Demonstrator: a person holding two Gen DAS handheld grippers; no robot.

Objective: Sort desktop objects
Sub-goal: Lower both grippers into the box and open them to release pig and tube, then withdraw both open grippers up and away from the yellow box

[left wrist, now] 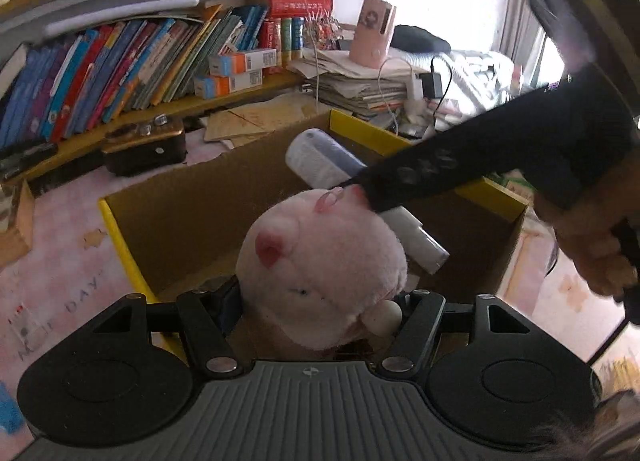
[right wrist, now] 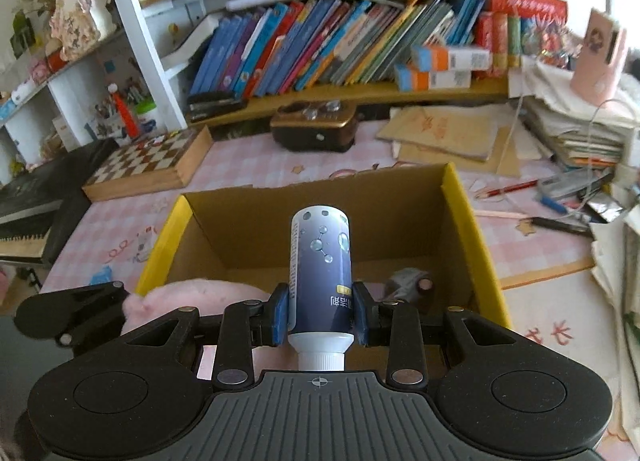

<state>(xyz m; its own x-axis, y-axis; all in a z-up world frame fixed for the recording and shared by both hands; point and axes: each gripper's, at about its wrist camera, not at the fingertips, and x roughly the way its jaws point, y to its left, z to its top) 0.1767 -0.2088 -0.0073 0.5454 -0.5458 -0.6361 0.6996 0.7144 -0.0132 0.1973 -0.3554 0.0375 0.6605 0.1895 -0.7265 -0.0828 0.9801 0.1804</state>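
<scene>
My left gripper (left wrist: 320, 301) is shut on a pink plush pig (left wrist: 320, 261) and holds it over the open cardboard box (left wrist: 168, 213) with yellow flaps. My right gripper (right wrist: 320, 313) is shut on a dark blue bottle (right wrist: 320, 261) with a white cap, held over the same box (right wrist: 248, 229). In the left wrist view the right gripper (left wrist: 360, 189) reaches in from the right with the bottle (left wrist: 320, 161) just above the pig's head. In the right wrist view the pig (right wrist: 192, 293) shows at the box's near left. A small grey object (right wrist: 408, 281) lies inside the box.
A dark brown case (right wrist: 316, 125) and a chessboard box (right wrist: 148, 165) sit behind the box. Leaning books (right wrist: 320, 45) fill the shelf. Stacked papers (right wrist: 580, 129), a pink holder (right wrist: 600, 57), pencils and pens (right wrist: 512, 189) lie at the right.
</scene>
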